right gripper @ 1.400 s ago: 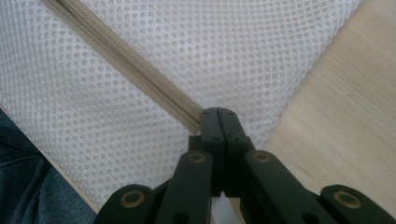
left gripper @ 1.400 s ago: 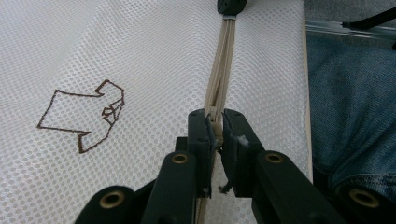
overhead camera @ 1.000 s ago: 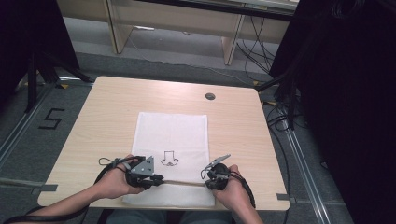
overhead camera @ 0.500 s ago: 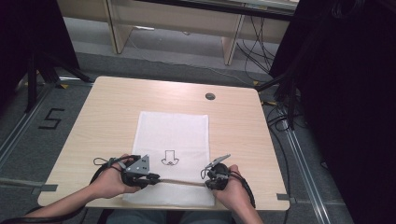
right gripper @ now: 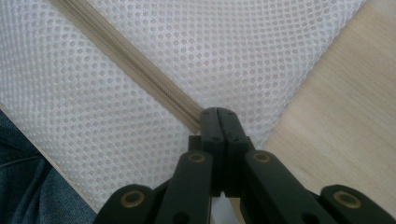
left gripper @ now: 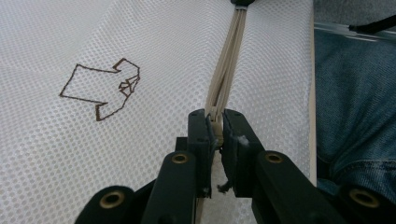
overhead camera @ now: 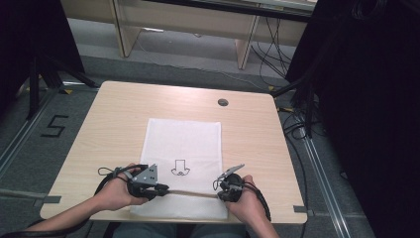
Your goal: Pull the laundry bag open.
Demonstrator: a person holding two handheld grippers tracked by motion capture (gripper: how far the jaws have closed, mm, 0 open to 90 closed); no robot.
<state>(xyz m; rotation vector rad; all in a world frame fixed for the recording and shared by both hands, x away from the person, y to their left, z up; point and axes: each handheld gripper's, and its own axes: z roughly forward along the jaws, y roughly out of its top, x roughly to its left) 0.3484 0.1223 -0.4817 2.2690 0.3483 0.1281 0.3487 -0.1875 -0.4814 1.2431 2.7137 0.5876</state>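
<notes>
two grippers stretching a zip across a mesh bag, lower centre of the high view.

left gripper (left gripper: 215, 128) jaws nearly closed, clamping the zip (left gripper: 224, 74) end, perhaps its slider; right gripper (right gripper: 218, 114) jaws fully closed on the zip's other end. bag (overhead camera: 183, 144) lies flat on the table (overhead camera: 114, 114), arrow mark (overhead camera: 180, 167) mid-frame.

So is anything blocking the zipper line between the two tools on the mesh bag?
Nothing visible: the left tool and right tool both pinch the beige zipper, which runs bare across the mesh bag.
</notes>
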